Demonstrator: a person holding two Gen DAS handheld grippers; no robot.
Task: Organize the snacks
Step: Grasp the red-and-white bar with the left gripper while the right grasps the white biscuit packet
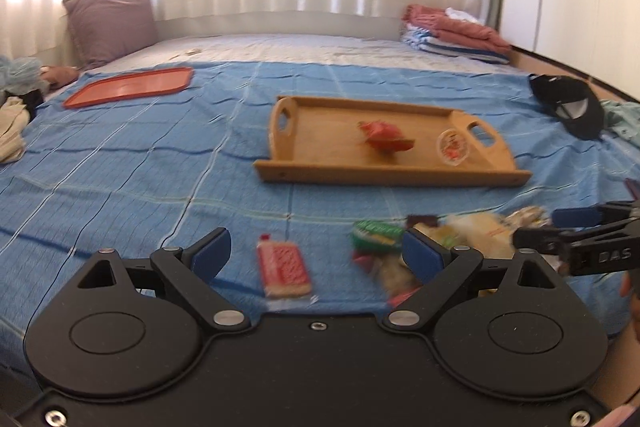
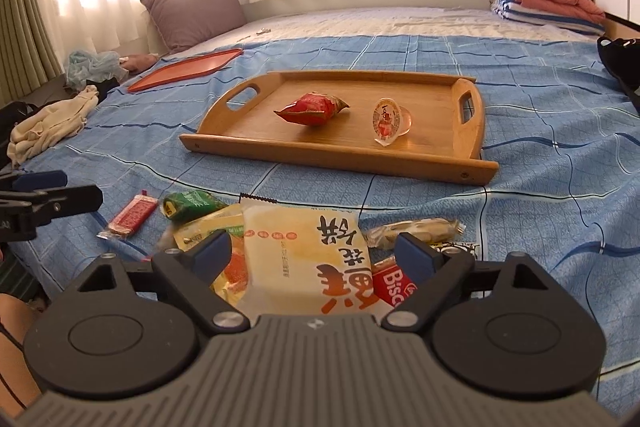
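Two snacks, a red packet [image 2: 312, 108] and a jelly cup [image 2: 390, 122], lie in your wooden tray [image 2: 340, 151] on the blue sheet [image 2: 540, 147]. Your left gripper [image 1: 316, 253] and right gripper [image 2: 314, 253] both gape wide, holding nothing, over the near snack pile [image 2: 304, 251].

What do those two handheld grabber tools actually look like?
Both are matte black plastic, each with two round disc-shaped housings and silver pivot bolts. The jaws carry blue pads. The left gripper has a smooth black body; the right gripper has a ribbed grey centre plate, and white lettering reading "DAS" shows on its side. No cables or sleeves are visible.
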